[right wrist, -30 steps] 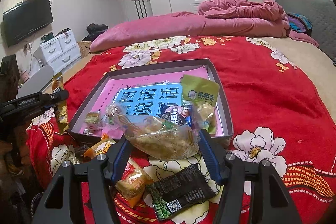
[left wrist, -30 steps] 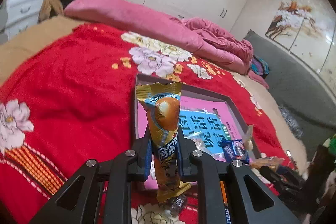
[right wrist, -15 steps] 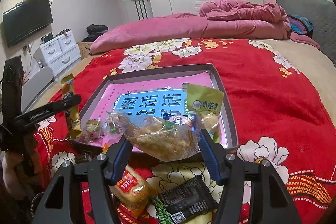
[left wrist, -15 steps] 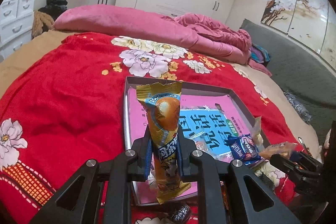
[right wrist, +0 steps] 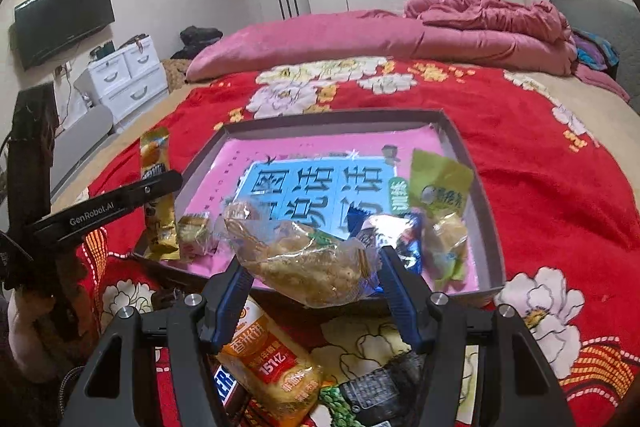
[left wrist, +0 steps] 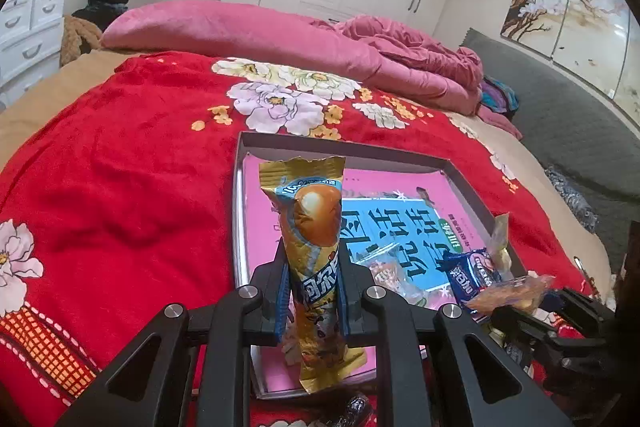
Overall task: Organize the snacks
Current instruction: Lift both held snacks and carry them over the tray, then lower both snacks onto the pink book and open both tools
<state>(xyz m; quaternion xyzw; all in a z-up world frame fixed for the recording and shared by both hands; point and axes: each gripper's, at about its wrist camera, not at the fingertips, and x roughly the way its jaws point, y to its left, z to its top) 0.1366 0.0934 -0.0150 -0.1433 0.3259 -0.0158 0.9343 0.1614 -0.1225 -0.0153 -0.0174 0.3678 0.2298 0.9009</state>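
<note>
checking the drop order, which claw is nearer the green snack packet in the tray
Right. The right claw, gripping a clear snack bag, sits just beside the green packet; the left claw hangs past the tray's opposite side.

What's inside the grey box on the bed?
The grey box has a pink and blue sheet lining its bottom, with a green packet, a blue packet and a small clear packet on it. Held snacks hide its near edge.

i am looking at a red blanket [left wrist: 120, 187] showing white and pink flowers. my grey tray [right wrist: 472, 163] is showing a pink and blue lining. my left gripper [left wrist: 314, 291] is gripping a gold and orange packet [left wrist: 316, 247].
</note>
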